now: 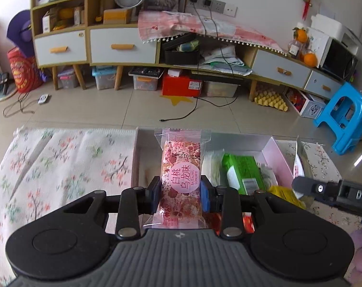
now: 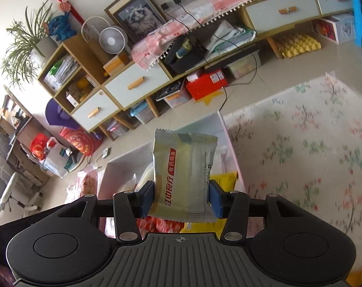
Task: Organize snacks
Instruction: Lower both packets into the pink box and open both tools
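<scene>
While snacks are being sorted: both tongs are carrying one packet each.
Left gripper (image 1: 180,197): pinching a pink snack bar (image 1: 181,179) at mid-length, above the pink box (image 1: 274,149).
Right gripper (image 2: 181,197): squeezing a pale biscuit packet (image 2: 183,179) across its sides.
Handling: both wrappers are looking light, crinkly, slippery; contents likely crumbling under hard pressure.

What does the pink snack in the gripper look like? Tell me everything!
The pink snack is a bar sealed in a clear wrapper with crimped ends, speckled red and pink, with a round pink label of Chinese writing. It stands upright, pinched at its sides by the left gripper, above the open box.
</scene>
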A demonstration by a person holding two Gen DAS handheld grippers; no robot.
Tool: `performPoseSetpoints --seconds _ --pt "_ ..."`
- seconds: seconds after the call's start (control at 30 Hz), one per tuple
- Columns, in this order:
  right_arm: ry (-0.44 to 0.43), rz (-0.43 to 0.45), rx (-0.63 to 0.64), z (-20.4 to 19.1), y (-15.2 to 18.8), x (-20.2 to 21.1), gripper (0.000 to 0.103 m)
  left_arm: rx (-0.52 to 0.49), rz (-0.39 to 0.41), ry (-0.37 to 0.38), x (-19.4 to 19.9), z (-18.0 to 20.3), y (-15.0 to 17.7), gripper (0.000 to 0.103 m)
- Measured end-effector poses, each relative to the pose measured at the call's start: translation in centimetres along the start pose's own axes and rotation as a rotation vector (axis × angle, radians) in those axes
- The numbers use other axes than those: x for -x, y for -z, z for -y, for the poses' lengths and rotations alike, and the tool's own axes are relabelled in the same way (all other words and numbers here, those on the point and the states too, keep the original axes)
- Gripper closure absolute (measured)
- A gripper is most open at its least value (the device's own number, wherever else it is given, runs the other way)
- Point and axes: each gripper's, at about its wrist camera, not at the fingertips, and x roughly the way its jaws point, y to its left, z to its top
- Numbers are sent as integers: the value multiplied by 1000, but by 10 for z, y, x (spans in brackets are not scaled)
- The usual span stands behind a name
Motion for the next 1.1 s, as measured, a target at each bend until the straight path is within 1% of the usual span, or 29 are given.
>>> performPoseSetpoints --seconds 0.13,0.27,0.4,0.47,0.57,0.73,0.8,0.83,0.87,1.0,1.07,1.1 --pt "-33 -1 -27 8 -12 -13 55 -34 -7 -7 -12 4 -6 73" --pt "-14 4 4 10 -16 -26 55 -39 -15 -12 -23 6 -8 73" --pt "-36 9 -39 20 -20 -38 55 -21 -21 7 -31 5 -7 73" --pt "-23 0 -37 24 -20 -42 55 -29 -24 15 -35 7 -6 73" --pt "-20 -10 -25 25 -19 -46 55 -40 -27 6 -38 8 -6 73" --pt "-22 9 -7 23 -19 -46 53 -37 -32 13 -44 6 -6 71" --pt "-28 9 -17 24 -20 -46 47 -44 -26 5 -44 7 -6 70" --pt "-33 10 -21 24 -20 -45 42 -48 -22 5 -43 8 -6 69" --pt "-33 10 -22 25 -21 -45 38 -50 -21 6 -42 7 -6 66" --pt "-33 15 -12 22 -23 -39 36 -46 -13 10 -35 6 -7 60" --pt "-37 17 -8 18 -24 -35 33 -55 0 6 -26 9 -5 47" --pt "-40 18 2 15 -25 -33 31 -59 7 2 -22 10 -4 45"
